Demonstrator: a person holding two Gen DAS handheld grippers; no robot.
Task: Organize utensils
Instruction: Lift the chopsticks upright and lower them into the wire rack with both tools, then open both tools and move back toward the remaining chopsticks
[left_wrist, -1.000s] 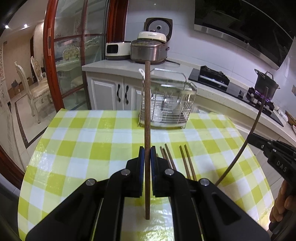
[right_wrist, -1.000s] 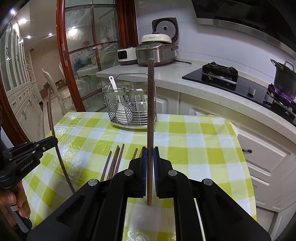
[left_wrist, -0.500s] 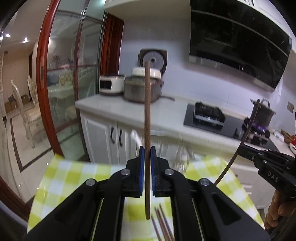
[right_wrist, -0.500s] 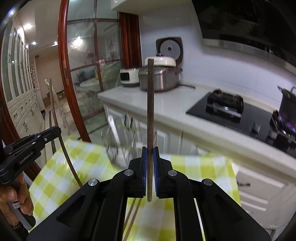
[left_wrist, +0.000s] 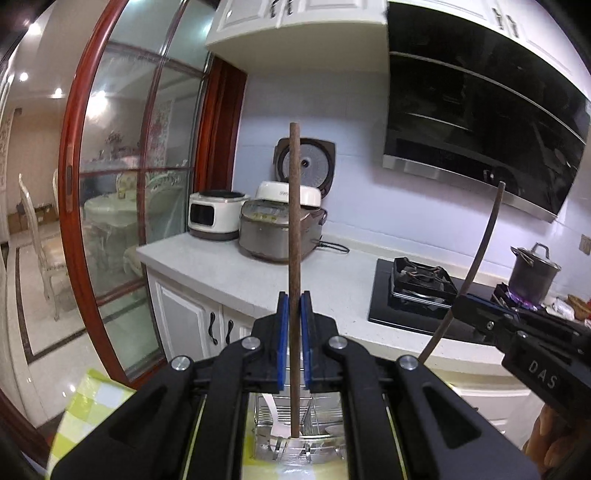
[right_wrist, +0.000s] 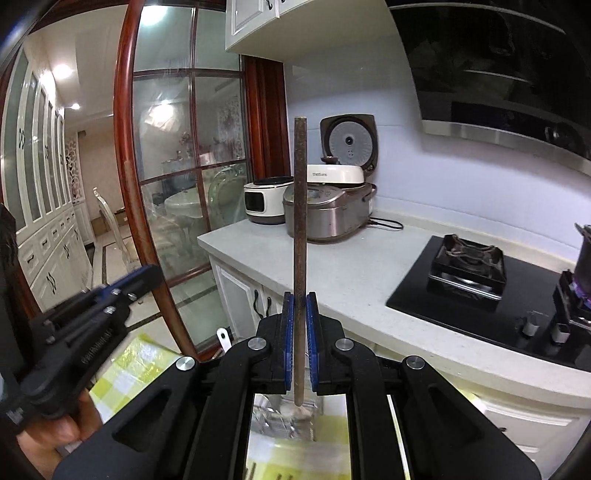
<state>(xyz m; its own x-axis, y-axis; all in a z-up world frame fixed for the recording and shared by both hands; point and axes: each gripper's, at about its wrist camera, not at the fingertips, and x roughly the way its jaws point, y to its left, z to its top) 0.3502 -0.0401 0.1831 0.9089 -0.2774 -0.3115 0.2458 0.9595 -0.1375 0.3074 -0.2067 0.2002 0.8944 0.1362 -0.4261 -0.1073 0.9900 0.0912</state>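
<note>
My left gripper (left_wrist: 294, 306) is shut on a brown wooden chopstick (left_wrist: 294, 229) held upright. Its lower tip hangs just above the wire utensil rack (left_wrist: 295, 439), which holds a white spoon (left_wrist: 275, 424). My right gripper (right_wrist: 300, 306) is shut on a second brown chopstick (right_wrist: 300, 221), also upright, with its lower tip over the same rack (right_wrist: 284, 417). The right gripper also shows in the left wrist view (left_wrist: 458, 301) at the right, holding its chopstick (left_wrist: 484, 243). The left gripper also shows in the right wrist view (right_wrist: 155, 273) at the left; the chopstick it holds is out of sight there.
The table has a yellow-green checked cloth (left_wrist: 92, 402). Behind it runs a white counter (left_wrist: 229, 269) with rice cookers (left_wrist: 280, 229), a black gas hob (left_wrist: 417, 291) and a pot (left_wrist: 533, 273). A red-framed glass door (left_wrist: 74, 206) stands at the left.
Both grippers have risen and tilted up with their chopsticks. The table and the loose chopsticks on it have dropped out of view, and the rack now lies right below the tips.
</note>
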